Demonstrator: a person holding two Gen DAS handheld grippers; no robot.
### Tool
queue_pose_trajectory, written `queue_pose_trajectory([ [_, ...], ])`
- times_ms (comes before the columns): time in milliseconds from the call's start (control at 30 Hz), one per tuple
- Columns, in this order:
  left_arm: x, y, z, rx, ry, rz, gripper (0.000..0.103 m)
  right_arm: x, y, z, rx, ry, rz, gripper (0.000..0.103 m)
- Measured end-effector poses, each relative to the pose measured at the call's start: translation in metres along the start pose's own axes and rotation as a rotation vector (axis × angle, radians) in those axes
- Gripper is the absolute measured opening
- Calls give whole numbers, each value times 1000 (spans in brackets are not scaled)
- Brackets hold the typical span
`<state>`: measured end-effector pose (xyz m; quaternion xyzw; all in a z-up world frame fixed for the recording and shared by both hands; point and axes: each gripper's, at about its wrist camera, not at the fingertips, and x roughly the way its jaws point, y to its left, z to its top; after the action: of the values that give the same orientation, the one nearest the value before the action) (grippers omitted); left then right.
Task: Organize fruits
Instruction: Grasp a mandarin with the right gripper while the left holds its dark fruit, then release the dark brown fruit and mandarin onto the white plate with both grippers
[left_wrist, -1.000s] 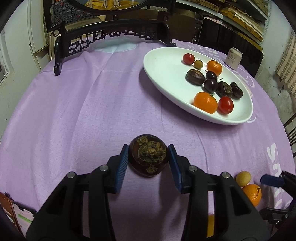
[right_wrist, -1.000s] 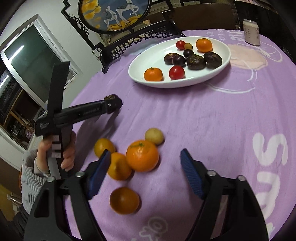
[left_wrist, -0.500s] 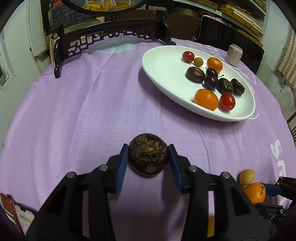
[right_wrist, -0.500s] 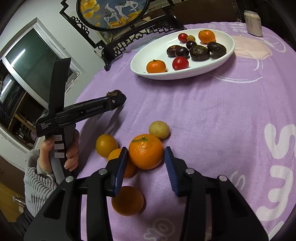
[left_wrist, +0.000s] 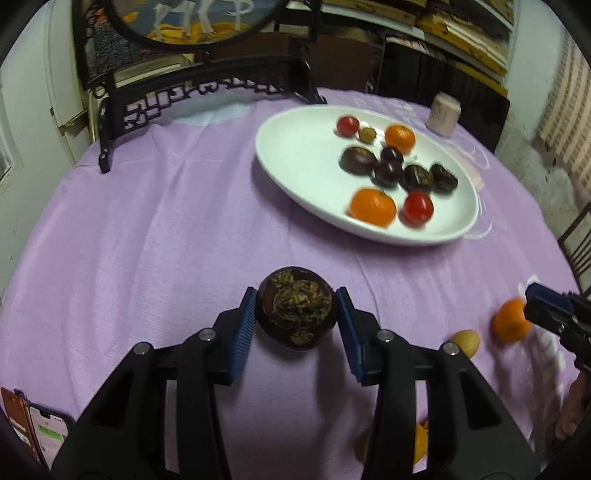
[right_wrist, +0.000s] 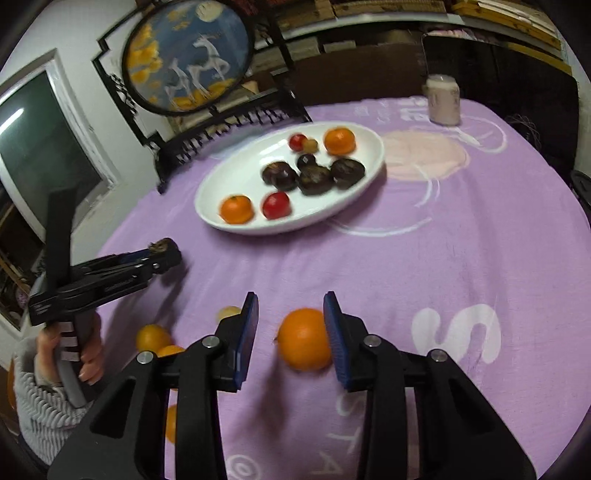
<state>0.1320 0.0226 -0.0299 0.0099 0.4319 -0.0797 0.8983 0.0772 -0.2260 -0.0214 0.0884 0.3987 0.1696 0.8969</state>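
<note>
Bench (right_wrist: 461, 280), draped in a purple cloth, carried everything; places below are given relative to the white oval plate (right_wrist: 229, 192) at its far side. Behind the plate stood a black carved stand with a round painted panel (right_wrist: 188, 59), and a pale jar (right_wrist: 443, 99) sat beyond its right end. On the plate lay sorted fruit: two oranges, two red fruits, one small yellowish fruit and several dark purple ones, the dark ones clustered together, probably to group like with like. Near of the plate and to its left, the left gripper (left_wrist: 295, 321) was clamped on a dark round mangosteen (left_wrist: 297, 314), its dried brown calyx facing up, held clear of the cloth, presumably for carrying to the plate. Near of the plate and to its right, the right gripper (right_wrist: 291, 332) was closing around a smooth, blurred orange (right_wrist: 304, 343); the right pad touched it, the left pad stood apart. Loose oranges (right_wrist: 151, 338) and a small yellow fruit (left_wrist: 465, 341) remained near of the plate, unsorted.
</note>
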Motion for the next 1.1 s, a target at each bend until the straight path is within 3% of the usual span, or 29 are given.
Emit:
queue_pose_trajectory([
  [300, 7, -8, -6, 35, 28, 2, 44, 8, 0, -5, -73, 23, -127, 40],
  [533, 9, -12, -6, 52, 36, 10, 44, 14, -11, -18, -72, 77, -172, 42],
  [900, 8, -12, -6, 52, 26, 0, 44, 13, -6, -20, -88, 59, -147, 40],
  [1100, -21, -10, 12, 5, -61, -36, 44, -18, -14, -5, -7, -67, -81, 40],
])
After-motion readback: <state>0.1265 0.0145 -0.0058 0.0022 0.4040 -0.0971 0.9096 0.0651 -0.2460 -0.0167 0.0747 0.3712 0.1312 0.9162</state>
